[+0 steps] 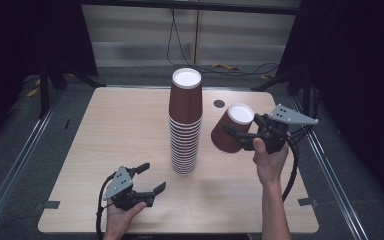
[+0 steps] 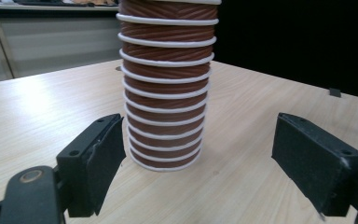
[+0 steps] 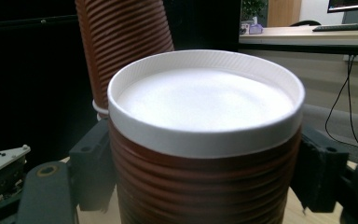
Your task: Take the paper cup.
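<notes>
1. Near the centre of the high view, a tall stack of brown paper cups (image 1: pixel 185 125) stands upside down on the wooden table (image 1: pixel 105 145), white bases up.
2. Right of the stack, the right gripper (image 1: pixel 244 134) holds one single cup (image 1: pixel 231 128) in the air, tilted, with its jaws closed on the ribbed brown wall.
3. In the lower left of the high view, the left gripper (image 1: pixel 149 177) hovers low with its jaws wide apart and nothing between them; in its own view the stack (image 2: pixel 167 88) stands just ahead.
4. I judge the cup very light and thin, so a hard squeeze will dent it.
5. The ribs (image 3: pixel 200 186) should give good friction; the stiffer white rim (image 3: pixel 205 135) looks like the safest place to hold.
6. The stack is tall and narrow, so I think a side push can tip it over.
</notes>
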The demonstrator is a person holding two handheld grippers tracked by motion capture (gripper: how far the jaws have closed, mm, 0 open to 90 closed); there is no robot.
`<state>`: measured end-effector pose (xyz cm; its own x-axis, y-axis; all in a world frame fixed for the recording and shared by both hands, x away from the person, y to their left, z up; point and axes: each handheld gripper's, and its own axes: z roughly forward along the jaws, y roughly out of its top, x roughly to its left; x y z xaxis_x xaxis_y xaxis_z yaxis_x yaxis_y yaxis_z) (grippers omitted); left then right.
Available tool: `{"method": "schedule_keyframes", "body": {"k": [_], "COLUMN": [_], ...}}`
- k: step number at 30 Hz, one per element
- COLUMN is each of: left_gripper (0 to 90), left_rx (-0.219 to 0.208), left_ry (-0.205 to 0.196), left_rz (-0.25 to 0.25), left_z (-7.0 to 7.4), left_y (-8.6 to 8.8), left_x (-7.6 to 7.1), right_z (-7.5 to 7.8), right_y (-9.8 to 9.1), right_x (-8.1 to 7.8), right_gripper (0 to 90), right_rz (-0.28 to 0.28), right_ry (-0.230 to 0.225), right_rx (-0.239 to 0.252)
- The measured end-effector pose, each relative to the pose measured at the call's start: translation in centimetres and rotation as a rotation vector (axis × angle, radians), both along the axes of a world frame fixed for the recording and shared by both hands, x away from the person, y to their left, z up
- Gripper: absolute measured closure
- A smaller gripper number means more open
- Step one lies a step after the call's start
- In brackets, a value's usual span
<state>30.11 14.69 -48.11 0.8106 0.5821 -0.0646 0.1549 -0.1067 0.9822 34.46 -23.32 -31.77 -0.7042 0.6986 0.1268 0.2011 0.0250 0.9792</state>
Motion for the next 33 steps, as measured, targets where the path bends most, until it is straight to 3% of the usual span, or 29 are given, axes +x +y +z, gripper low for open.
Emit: {"method": "schedule_keyframes", "body": {"k": [2, 8, 13, 19, 25, 33], "left_gripper": [16.5, 16.0, 16.0, 15.6, 15.6, 15.5], "left_rx": [0.012, 0.006, -0.009, -0.009, -0.033, -0.011], "left_ry": [-0.009, -0.005, 0.002, -0.003, 0.003, -0.003], "left_rz": [-0.009, -0.042, -0.058, -0.094, -0.120, -0.153], "left_z": [0.2, 0.3, 0.4, 0.7, 0.9, 0.6], "left_y": [-0.2, -0.5, -0.7, -1.2, -1.8, -2.4], "left_x": [0.0, 0.0, 0.0, -0.1, -0.2, -0.3], "right_z": [-0.7, -2.5, -4.2, -5.3, -6.7, -8.3], "right_y": [0.1, 0.4, 0.8, 1.2, 2.3, 3.2], "right_x": [-0.4, -1.3, -1.6, -2.1, -2.6, -3.3], "right_gripper": [21.8, 21.9, 21.9, 22.0, 22.0, 22.1], "right_rz": [0.006, 0.000, 0.027, 0.053, 0.083, 0.119], "right_ry": [0.004, 0.026, 0.051, 0.068, 0.084, 0.101], "right_rx": [-0.001, -0.011, -0.010, -0.002, -0.029, -0.017]}}
